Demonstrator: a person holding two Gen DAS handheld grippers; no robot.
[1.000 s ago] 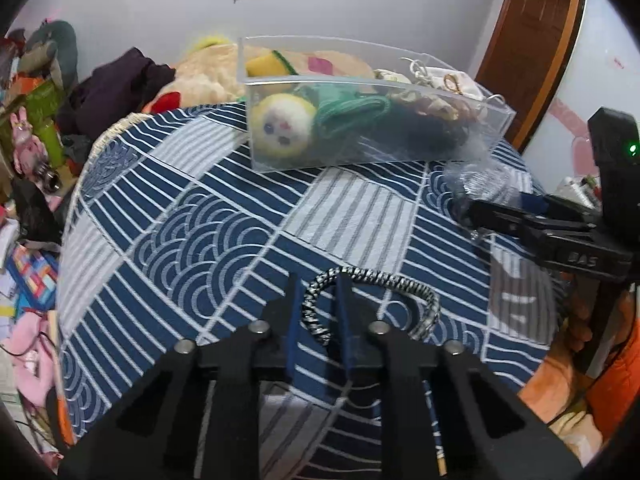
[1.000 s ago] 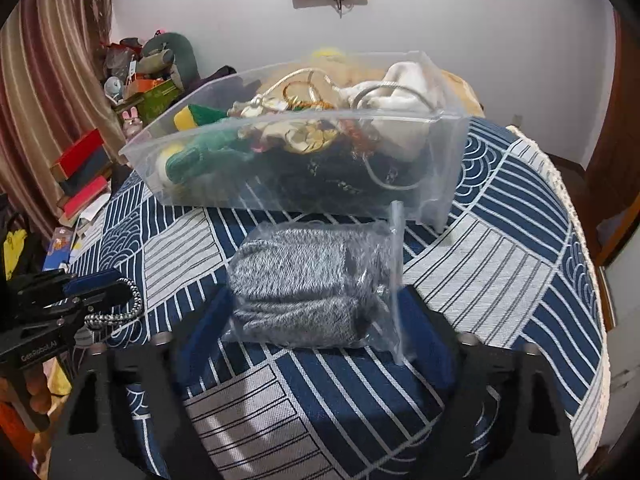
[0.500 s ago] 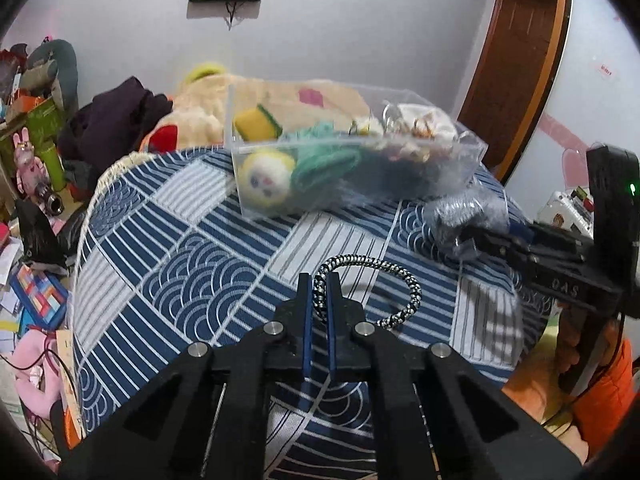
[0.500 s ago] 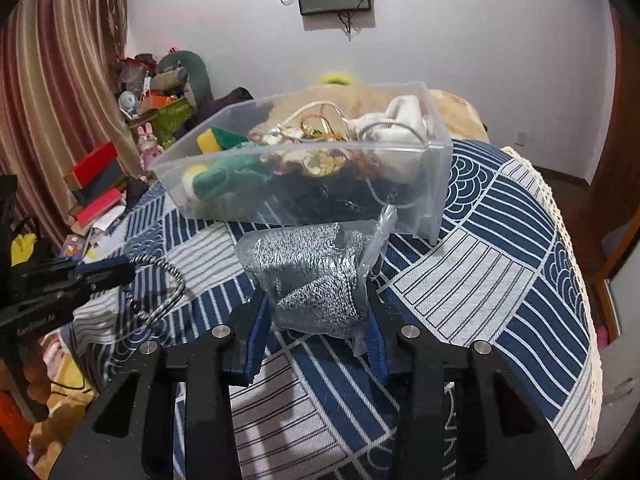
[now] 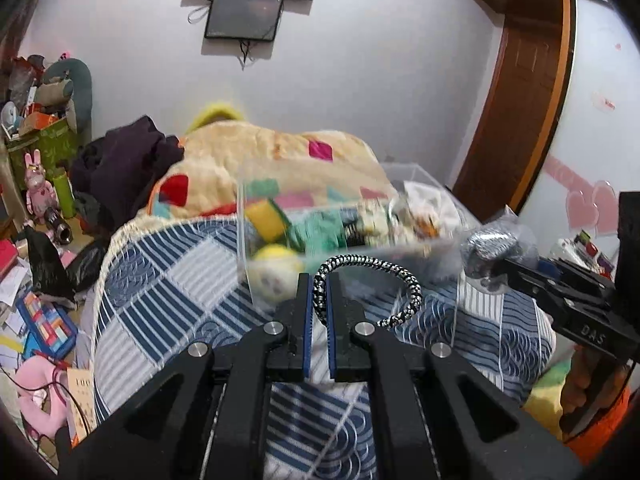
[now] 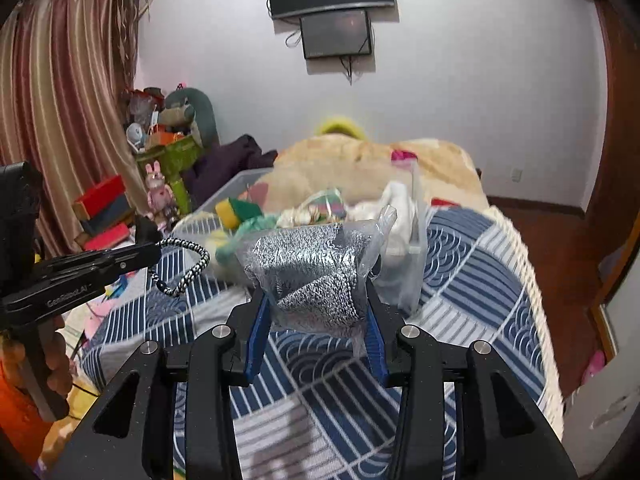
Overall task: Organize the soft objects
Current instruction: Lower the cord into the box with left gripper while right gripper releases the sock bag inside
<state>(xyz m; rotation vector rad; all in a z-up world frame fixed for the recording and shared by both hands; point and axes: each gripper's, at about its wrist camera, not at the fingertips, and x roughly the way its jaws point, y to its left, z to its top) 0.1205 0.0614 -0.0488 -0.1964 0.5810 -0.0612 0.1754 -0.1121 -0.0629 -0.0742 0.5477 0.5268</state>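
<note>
Left of the clear bin (image 5: 400,248), the left gripper (image 5: 319,292) is held level above the blue patterned bedspread (image 5: 160,300), jaws pinched on a black-and-white braided cord loop (image 5: 384,276) arcing rightward; the right gripper (image 6: 316,300) squeezes a bagged grey knit bundle (image 6: 312,268), upright before the bin; only the right view shows the striped curtain (image 6: 60,92).

Clear bin (image 5: 424,240) sits on the bedspread (image 5: 168,300), toys and cloth inside. Blanket heap (image 5: 260,156) behind it. Left gripper (image 5: 318,300) holds cord loop (image 5: 400,280) before the bin; right gripper (image 6: 316,320) holds bagged fabric (image 6: 312,276) (raised off the bedspread) to the right. Wall screen (image 6: 336,34) behind all.
</note>
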